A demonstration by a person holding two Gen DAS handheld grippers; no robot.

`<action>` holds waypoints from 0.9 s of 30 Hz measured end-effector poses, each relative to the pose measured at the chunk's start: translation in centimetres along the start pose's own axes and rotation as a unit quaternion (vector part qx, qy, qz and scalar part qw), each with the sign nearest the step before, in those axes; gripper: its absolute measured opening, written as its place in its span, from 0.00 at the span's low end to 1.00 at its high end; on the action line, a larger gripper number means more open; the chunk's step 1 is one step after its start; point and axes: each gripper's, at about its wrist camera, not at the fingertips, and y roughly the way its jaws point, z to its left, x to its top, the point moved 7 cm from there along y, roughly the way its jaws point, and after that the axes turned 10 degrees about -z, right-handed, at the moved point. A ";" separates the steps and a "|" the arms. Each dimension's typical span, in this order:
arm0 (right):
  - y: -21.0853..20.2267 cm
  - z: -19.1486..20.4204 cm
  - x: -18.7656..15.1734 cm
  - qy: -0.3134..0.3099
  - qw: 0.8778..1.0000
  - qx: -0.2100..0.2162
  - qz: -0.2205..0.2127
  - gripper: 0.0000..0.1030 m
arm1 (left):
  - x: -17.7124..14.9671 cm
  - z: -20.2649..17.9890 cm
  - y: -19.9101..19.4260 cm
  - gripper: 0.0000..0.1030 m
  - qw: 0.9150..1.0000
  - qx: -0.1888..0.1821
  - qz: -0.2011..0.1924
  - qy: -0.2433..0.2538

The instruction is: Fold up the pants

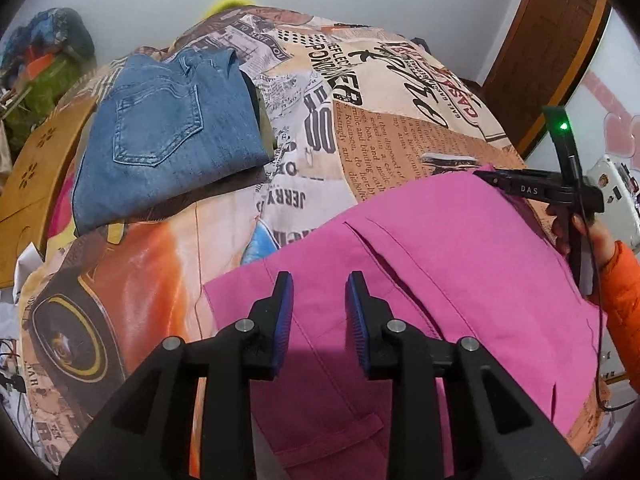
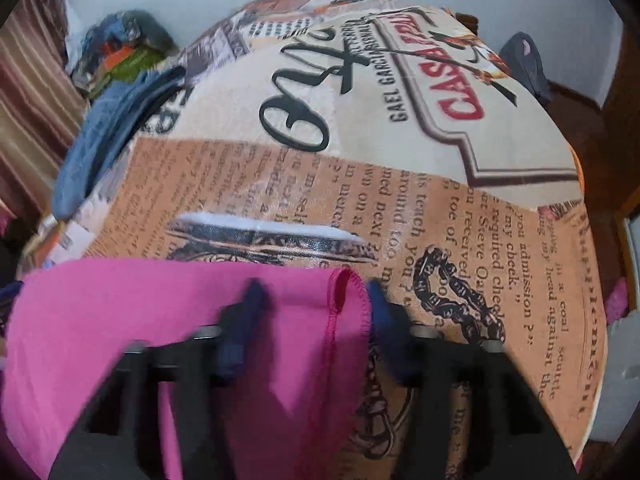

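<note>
Both claws stand apart over the pink pants (image 1: 460,248) on the bed (image 1: 400,128), left claw (image 1: 320,304) above fabric, right claw (image 2: 316,312) straddling the hem corner, apparently letting a fold settle.

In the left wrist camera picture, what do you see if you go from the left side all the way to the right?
Curved wooden board → folded blue denim jeans → printed newspaper-pattern bedspread → folded pink pants → black right gripper at the pants' far corner → orange sleeve.
</note>
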 end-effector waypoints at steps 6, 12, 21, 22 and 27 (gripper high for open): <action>0.0 1.2 0.1 -0.054 0.998 -0.019 -0.012 0.03 | -0.4 1.0 0.3 0.49 1.000 0.016 -0.002 -0.010; 0.2 0.7 0.6 -0.062 0.997 -0.044 -0.023 0.02 | -1.1 1.4 0.3 0.51 1.000 0.013 0.000 -0.011; -0.9 0.4 0.2 -0.059 0.997 -0.050 0.002 0.07 | -0.6 1.6 -1.2 0.50 1.000 0.025 -0.009 -0.003; -1.5 0.5 0.2 -0.054 0.997 -0.048 0.004 0.09 | -0.4 1.7 -1.8 0.50 1.000 0.023 -0.015 -0.008; -6.4 2.1 0.5 -0.078 0.995 -0.057 -0.038 0.39 | -0.4 2.3 -5.4 0.59 0.998 0.019 -0.042 -0.037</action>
